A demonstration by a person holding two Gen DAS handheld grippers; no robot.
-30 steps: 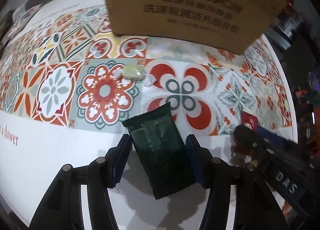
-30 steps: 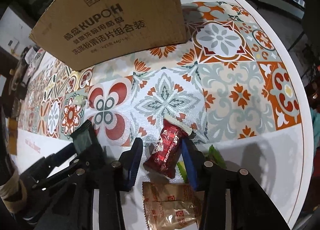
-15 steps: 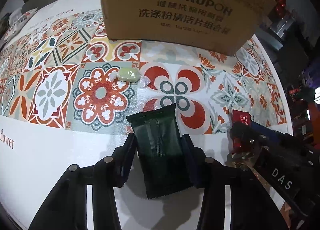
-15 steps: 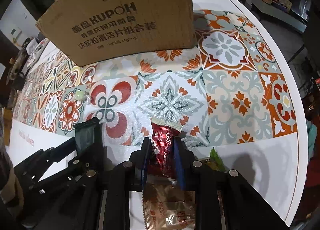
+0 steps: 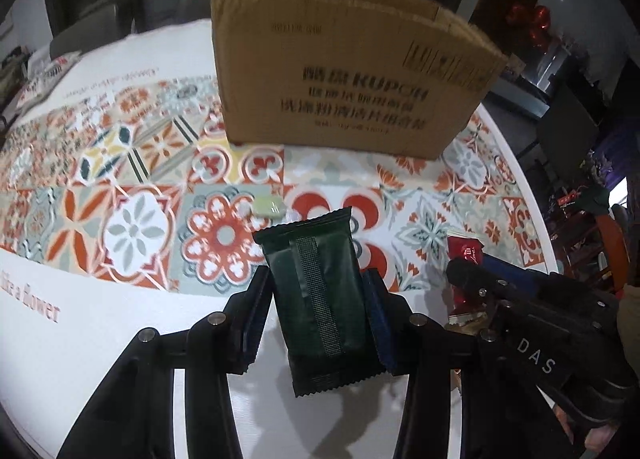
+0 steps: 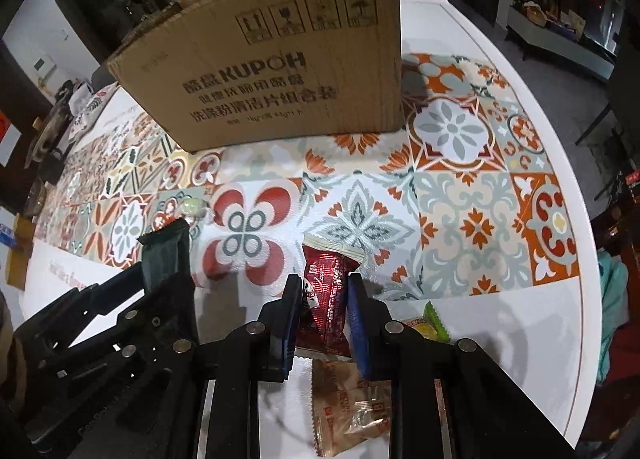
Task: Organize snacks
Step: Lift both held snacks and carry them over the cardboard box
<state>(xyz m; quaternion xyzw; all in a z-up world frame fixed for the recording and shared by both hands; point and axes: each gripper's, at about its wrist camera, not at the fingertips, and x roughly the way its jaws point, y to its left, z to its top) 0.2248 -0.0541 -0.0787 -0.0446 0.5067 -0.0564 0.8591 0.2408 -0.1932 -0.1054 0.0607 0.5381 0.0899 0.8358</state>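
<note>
My left gripper [image 5: 316,283] is shut on a dark green snack packet [image 5: 316,291] and holds it above the table. My right gripper [image 6: 322,287] is shut on a red snack packet [image 6: 326,299], also lifted. An open cardboard box [image 5: 344,87] stands at the back of the patterned table; it also shows in the right wrist view [image 6: 272,71]. A pale green wrapped candy [image 5: 269,206] lies on the tiles between the box and the left gripper. The right gripper with its red packet [image 5: 464,259] shows at the right of the left wrist view.
A brown snack packet [image 6: 352,407] and a yellow-green packet [image 6: 430,325] lie on the white table strip under the right gripper. The table edge [image 6: 576,219] curves along the right. Clutter sits at the far left end [image 6: 60,119].
Both grippers closed on their packets and lifted them off the table. The box now looks farther off and its open top shows.
</note>
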